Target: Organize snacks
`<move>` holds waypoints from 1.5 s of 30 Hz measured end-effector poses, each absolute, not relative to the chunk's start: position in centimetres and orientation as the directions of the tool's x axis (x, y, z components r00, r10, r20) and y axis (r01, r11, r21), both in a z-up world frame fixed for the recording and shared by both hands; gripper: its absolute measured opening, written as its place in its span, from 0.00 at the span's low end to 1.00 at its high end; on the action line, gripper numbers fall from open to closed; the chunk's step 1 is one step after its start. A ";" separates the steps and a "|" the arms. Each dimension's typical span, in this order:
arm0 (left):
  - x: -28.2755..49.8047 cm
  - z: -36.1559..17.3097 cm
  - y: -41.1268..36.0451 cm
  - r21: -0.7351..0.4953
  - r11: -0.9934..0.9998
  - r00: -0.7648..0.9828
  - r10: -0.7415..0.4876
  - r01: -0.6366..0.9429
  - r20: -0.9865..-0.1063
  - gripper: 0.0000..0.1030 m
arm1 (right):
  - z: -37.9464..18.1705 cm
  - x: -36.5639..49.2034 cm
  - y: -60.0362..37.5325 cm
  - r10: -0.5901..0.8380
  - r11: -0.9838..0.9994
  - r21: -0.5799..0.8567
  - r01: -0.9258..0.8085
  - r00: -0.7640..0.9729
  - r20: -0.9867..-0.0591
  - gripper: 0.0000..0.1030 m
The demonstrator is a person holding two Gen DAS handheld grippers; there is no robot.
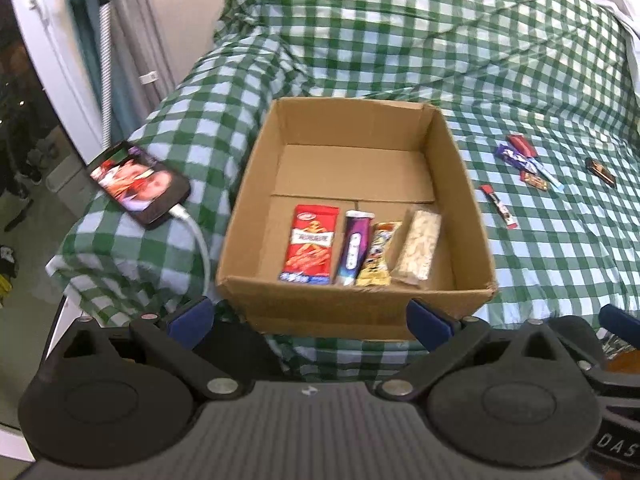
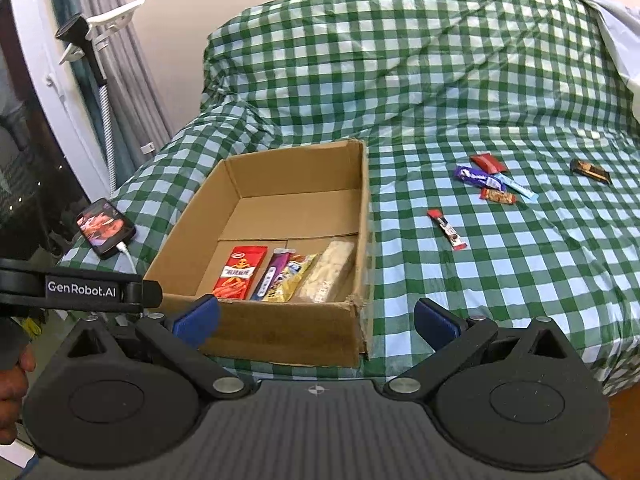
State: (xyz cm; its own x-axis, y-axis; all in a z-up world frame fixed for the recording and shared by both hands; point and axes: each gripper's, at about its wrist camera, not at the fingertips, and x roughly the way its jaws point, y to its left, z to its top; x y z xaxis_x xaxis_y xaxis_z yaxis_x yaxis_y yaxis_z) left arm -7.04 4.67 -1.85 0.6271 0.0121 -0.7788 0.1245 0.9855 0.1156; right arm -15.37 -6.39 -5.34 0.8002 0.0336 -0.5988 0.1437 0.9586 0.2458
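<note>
An open cardboard box [image 1: 464, 184] [image 2: 366, 216] sits on the green checked bed. In it, side by side near the front wall, lie a red packet [image 1: 310, 248] [image 2: 239, 272], a purple packet [image 1: 354, 248] [image 2: 270, 274], a yellow packet [image 1: 378, 256] [image 2: 290, 280] and a pale clear-wrapped bar [image 1: 418, 250] [image 2: 326, 274]. Several loose snacks lie on the bed to the right: a red-and-white bar [image 1: 499, 205] [image 2: 447, 229], a purple-and-red cluster [image 1: 520, 158] [image 2: 490, 178] and a dark bar [image 1: 601, 172] [image 2: 591, 171]. My left gripper [image 1: 310, 324] and right gripper [image 2: 316, 318] are open and empty before the box.
A phone [image 1: 140, 182] [image 2: 106, 227] with a lit screen and a white cable lies on the bed's left corner. Curtains, a hose and a white door frame stand at the far left. White cloth [image 2: 616, 12] lies at the far right.
</note>
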 end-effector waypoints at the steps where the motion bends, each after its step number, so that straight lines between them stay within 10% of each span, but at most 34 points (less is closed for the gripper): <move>1: -6.8 -1.8 4.0 0.119 0.984 0.627 0.009 0.134 -0.779 1.00 | -5.5 -15.4 -6.9 0.032 0.955 0.253 0.151 0.800 -0.599 0.99; 25: 2.2 -3.2 -18.7 0.017 0.916 0.486 -0.197 0.401 -0.851 1.00 | -6.3 -15.9 -33.0 -0.415 0.797 0.173 0.578 0.733 -0.538 0.99; 37: 15.1 -14.9 -28.9 0.014 0.949 0.276 -0.077 0.315 -0.958 1.00 | -12.3 -2.0 -49.4 -0.557 0.774 -0.023 0.633 0.664 -0.499 0.99; 45: 20.6 -22.0 -31.4 0.039 0.955 0.208 -0.024 0.293 -0.978 1.00 | -20.7 10.9 -60.6 -0.466 0.814 -0.059 0.578 0.589 -0.660 0.99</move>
